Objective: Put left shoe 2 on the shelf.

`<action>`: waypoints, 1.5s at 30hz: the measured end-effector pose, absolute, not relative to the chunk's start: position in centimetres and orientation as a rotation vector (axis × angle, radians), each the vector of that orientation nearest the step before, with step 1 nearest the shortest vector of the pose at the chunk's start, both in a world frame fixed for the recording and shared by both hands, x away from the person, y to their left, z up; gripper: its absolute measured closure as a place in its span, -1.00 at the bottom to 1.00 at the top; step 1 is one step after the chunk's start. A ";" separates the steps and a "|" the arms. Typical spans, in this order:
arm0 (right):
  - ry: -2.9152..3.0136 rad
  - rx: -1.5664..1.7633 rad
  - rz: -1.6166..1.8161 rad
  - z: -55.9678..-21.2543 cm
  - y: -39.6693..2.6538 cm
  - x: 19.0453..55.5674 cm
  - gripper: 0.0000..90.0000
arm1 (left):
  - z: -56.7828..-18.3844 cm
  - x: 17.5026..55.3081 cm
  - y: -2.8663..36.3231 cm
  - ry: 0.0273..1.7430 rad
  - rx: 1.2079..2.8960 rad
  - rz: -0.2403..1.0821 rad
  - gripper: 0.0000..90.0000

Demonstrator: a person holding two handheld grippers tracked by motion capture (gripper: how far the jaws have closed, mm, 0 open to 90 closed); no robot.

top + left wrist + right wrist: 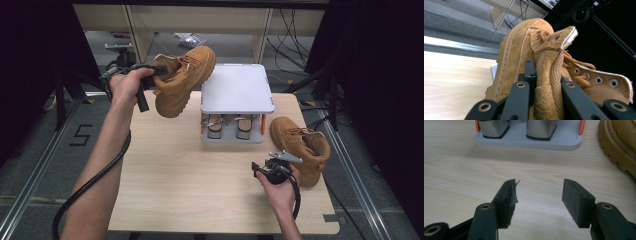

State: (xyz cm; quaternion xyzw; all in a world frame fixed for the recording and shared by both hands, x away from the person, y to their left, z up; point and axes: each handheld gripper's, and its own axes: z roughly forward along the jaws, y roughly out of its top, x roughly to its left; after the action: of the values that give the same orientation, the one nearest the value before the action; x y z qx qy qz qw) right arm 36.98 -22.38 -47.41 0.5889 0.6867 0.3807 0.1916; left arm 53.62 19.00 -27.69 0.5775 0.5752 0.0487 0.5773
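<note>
The left gripper [159, 71] has its fingers clamped only on the raised tan boot's [182, 82] soft collar; it could slip and drop onto the shoe rack [237, 90]. The right gripper's [539, 195] fingers stand apart, empty.

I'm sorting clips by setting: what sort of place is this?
Probably a lab or recording workspace: a wooden table on metal floor rails, loose cables behind, dark curtains at the sides.

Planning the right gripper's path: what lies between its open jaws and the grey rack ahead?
Bare wooden table, in the right gripper view: nothing lies between the right gripper and the grey rack.
</note>
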 end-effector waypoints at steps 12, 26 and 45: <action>1.943 1.641 1.051 -47.4 -22.6 37.0 0.02 | -27.6 54.7 17.1 1.360 1.370 0.097 0.83; 1.944 1.649 1.052 -47.6 -22.7 37.1 0.02 | -27.5 55.8 15.2 1.374 1.375 0.087 0.82; 1.937 1.648 1.064 -47.7 -23.1 37.1 0.02 | -27.3 56.8 12.3 1.374 1.385 0.060 0.81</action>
State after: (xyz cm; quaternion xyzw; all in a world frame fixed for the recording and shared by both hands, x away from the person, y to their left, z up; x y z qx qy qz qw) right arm 37.08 -23.05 -47.72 0.5868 0.6896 0.3789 0.1910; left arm 56.84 12.30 -27.34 0.5877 0.5831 0.0252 0.5604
